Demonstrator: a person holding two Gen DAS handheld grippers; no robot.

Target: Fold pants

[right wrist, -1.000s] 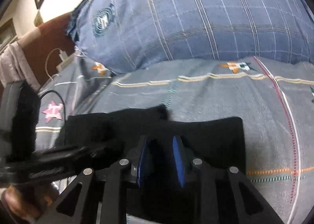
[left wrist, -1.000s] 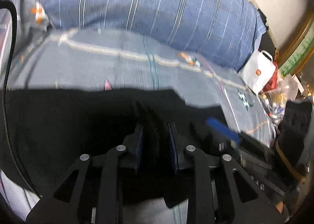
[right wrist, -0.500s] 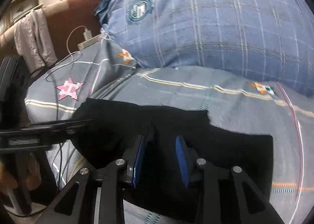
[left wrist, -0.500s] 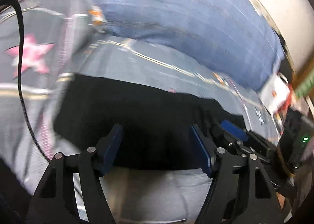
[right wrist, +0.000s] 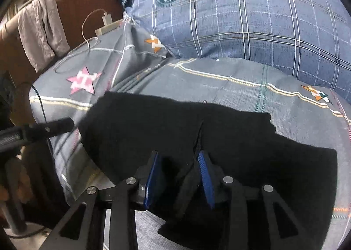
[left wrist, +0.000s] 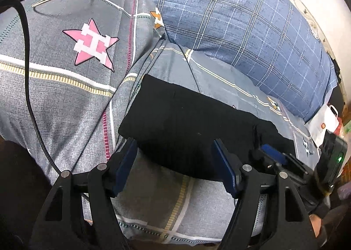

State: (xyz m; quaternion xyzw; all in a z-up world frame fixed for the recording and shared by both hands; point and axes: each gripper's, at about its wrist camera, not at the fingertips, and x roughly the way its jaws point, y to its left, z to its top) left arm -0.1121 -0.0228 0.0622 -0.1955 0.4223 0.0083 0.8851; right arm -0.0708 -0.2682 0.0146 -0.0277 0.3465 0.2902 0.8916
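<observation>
Your grey patterned bedsheet (left wrist: 65, 87) spreads under everything, with the blue plaid pillow (right wrist: 252, 19) at its head. The black pants (left wrist: 186, 122) lie folded flat across the sheet near its front edge. Your left gripper (left wrist: 175, 162) stands spread wide and empty just short of them; your right gripper (right wrist: 178, 175) pinches a raised fold of the pants.

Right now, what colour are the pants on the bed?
Plain black, no visible pattern. The pants show best in the left wrist view, lying flat on the grey bedsheet.
</observation>
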